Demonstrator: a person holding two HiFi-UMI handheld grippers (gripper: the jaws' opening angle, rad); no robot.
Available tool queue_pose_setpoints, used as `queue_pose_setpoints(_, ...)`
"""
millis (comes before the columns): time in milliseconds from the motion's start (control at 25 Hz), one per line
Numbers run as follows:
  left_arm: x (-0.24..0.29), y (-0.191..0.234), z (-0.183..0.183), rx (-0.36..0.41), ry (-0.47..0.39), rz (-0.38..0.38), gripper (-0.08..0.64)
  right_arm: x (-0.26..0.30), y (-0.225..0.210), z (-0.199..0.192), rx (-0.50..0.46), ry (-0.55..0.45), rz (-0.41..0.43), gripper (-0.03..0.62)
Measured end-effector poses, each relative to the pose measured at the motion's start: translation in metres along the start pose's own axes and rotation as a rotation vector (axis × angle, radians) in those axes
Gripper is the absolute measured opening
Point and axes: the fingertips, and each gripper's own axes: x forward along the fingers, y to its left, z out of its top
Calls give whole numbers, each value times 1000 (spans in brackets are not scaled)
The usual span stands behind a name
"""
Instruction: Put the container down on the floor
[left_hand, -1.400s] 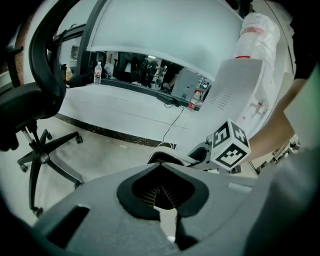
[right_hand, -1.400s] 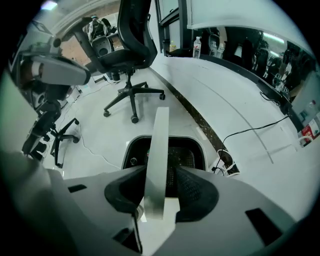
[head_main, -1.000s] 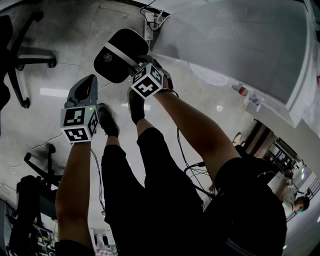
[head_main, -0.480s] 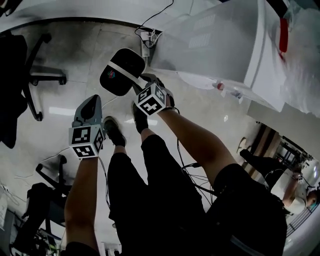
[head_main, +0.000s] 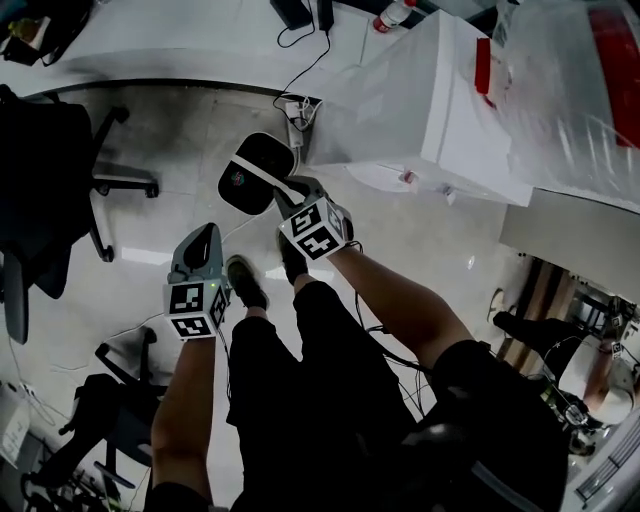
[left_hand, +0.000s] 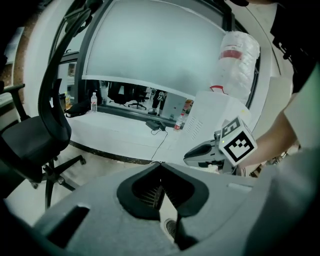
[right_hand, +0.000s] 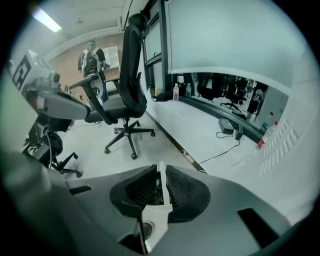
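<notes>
The container (head_main: 255, 172) is a black oval case crossed by a white handle band (head_main: 272, 170), and it shows a small coloured logo. My right gripper (head_main: 290, 190) is at its near edge. In the right gripper view the jaws (right_hand: 161, 172) are closing, with the thin white handle (right_hand: 162, 192) upright between the ribbed pads and the pads against it. My left gripper (head_main: 203, 240) hangs to the left over the pale floor, apart from the container. Its jaws (left_hand: 160, 167) meet with nothing between them. I cannot tell whether the container rests on the floor or hangs just above it.
A white cabinet (head_main: 420, 110) stands right of the container, with a power strip and cables (head_main: 292, 108) at its foot. A black office chair (head_main: 60, 180) is at the left. The person's shoes (head_main: 245, 283) stand just behind the grippers. Another chair (right_hand: 125, 95) is ahead on the floor.
The head view has pulled up and back, so the grippers and the container look smaller and sit nearer the centre. The right gripper stays at the container's white band.
</notes>
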Motion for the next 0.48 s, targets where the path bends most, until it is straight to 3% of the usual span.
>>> queue_pose_setpoints(480, -77, -44, 73, -81, -115, 32, 11, -105, 11, 72, 2, -114, 97, 23)
